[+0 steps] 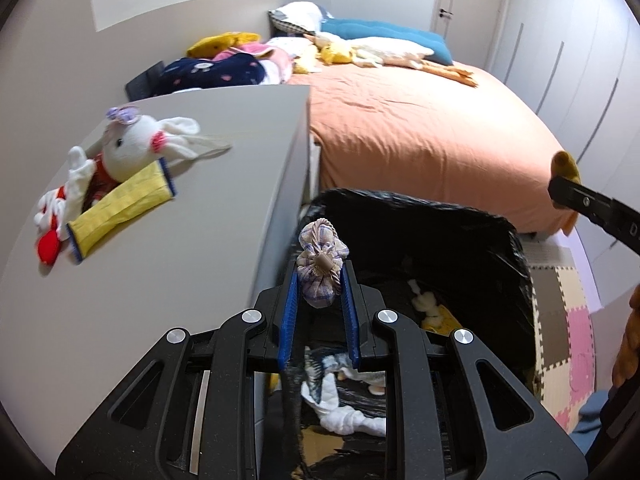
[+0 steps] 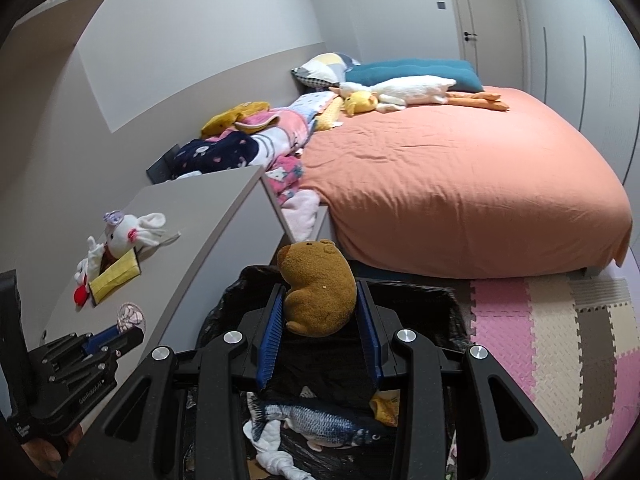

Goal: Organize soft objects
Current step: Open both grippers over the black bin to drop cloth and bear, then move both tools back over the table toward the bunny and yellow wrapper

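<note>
Left gripper (image 1: 320, 276): my 2 fingers pinch the checked pouch (image 1: 322, 266) above the black-lined bin (image 1: 516, 248).
Right gripper (image 2: 320, 308): I clamp the brown plush (image 2: 316, 288) over the same bin.
Risk: releasing near the rim could drop the pouch outside.
Remaining: white rabbit (image 1: 120, 152) on the grey top (image 1: 224, 128).

Home bedroom, we judge. Wide bed under salmon-orange sheet (image 2: 460, 184) fills far side; teal long pillow (image 2: 412, 74) and patterned pillow (image 2: 324, 68) at its head. White long-necked plush goose (image 2: 408, 92) lies across sheet. We see heap of printed fleece blankets (image 2: 256, 140) beside bed, pink-cream-brown foam puzzle floor mat (image 2: 560, 344) below, white door with dark handle (image 2: 492, 20) in corner, pale wardrobe fronts (image 1: 580, 80) along wall.
</note>
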A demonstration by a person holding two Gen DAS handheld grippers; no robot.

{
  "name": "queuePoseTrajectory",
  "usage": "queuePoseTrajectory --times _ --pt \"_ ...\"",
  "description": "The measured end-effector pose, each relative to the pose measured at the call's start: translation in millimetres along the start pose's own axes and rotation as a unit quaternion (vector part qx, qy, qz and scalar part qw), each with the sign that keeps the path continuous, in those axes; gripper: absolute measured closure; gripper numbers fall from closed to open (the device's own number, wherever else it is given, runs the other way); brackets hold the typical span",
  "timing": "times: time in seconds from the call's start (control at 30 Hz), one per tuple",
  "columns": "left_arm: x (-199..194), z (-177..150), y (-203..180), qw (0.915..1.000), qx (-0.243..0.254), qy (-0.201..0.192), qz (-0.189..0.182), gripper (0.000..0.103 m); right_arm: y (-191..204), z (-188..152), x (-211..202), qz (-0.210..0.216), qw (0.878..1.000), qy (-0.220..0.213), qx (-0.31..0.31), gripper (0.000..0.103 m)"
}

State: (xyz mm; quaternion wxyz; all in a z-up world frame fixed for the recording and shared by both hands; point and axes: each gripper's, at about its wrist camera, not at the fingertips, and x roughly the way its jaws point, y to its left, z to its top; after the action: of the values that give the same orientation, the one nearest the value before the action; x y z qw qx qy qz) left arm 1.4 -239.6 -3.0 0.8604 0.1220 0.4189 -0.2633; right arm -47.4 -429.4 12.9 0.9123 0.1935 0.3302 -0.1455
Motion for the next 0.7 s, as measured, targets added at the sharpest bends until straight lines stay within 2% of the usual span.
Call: queuePoseTrajectory --times 0.07,0.1,0.13,0.17,0.2,0.33,0.7 --pt "2 0 -6 0.9999 0.009 0.007 -0.012 0.081 -4 0 -2 -0.006 1.0 -0.002 0.005 0.065" --pt "4 -1 -11 0.9994 0.018 0.017 -0.022 0.068 -6 1 -2 -0.008 1.0 -0.002 0.006 0.061" --pt "6 -1 -14 0.9991 0.023 0.025 -0.028 0.032 -8 1 -4 -0.011 1.0 -0.004 0.01 0.044" --pt "6 -2 -18 0.9987 0.027 0.029 -0.032 0.012 -10 1 -7 -0.019 1.0 -0.014 0.016 0.033" --pt "4 -4 -21 0.9988 0.031 0.018 -0.033 0.006 -11 1 -9 -0.024 0.999 -0.02 0.019 0.032" --pt "2 -7 -31 0.9981 0.057 0.008 -0.022 0.006 -15 2 -11 -0.029 0.999 -0.026 0.026 0.032" --pt "7 -6 -24 0.9984 0.051 0.016 -0.014 0.006 -9 3 -3 -0.023 0.999 -0.017 0.021 0.032"
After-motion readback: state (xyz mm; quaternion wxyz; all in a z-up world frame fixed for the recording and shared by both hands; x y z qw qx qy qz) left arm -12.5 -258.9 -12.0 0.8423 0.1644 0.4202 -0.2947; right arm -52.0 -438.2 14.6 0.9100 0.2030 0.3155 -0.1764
